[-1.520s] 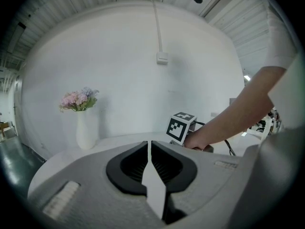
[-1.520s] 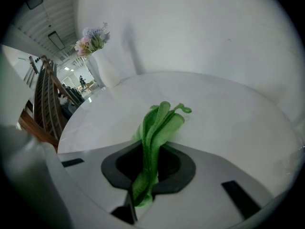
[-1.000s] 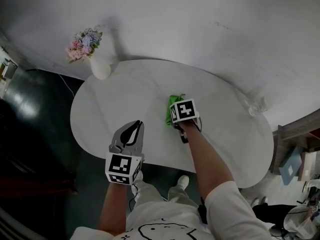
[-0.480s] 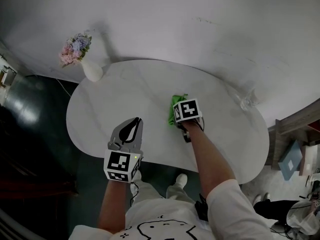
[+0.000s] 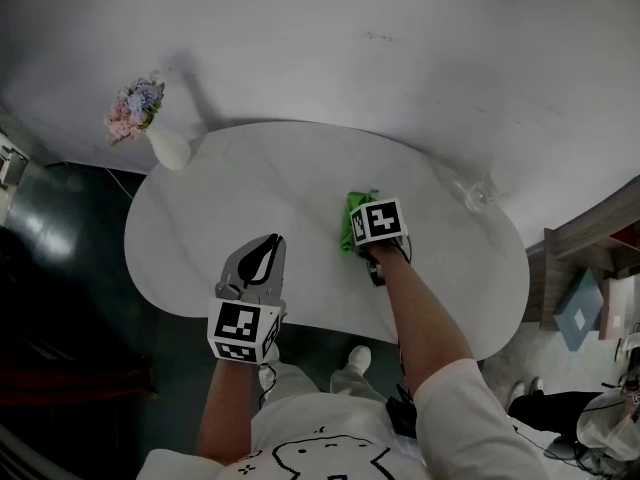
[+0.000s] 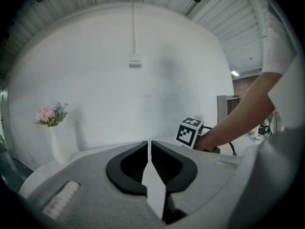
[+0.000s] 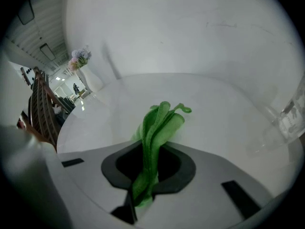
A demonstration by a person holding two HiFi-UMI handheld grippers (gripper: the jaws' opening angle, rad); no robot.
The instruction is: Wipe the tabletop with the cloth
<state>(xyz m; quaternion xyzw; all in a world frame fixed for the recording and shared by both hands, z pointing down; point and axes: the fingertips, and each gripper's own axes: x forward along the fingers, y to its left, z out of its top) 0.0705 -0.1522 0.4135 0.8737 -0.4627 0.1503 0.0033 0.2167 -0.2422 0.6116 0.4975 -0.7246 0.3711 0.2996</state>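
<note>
Cloth (image 7: pixel 159 123) clamped in right tool (image 7: pixel 151 152), folds poking fwd over tabletop (image 7: pixel 214 113).

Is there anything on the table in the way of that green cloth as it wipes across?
Nothing visible nearby. The right hand-held gripper holds the cloth over bare tabletop; a flower vase at the far-left edge and a clear glass at the far-right edge stand well apart from it.

Wall: plain white wall (image 5: pixel 330 48) ran behind the worktop (image 5: pixel 250 198).
Floor: dark, glossy floor (image 5: pixel 60 238) on the left.
Furniture: white oval worktop; wooden shelf unit (image 5: pixel 590 248) at right.
Ornament: vase of flowers (image 5: pixel 165 148) stood at the worktop's far-left edge.
Ceiling: white slatted ceiling (image 6: pixel 228 27), strip light (image 6: pixel 233 73) lit.
</note>
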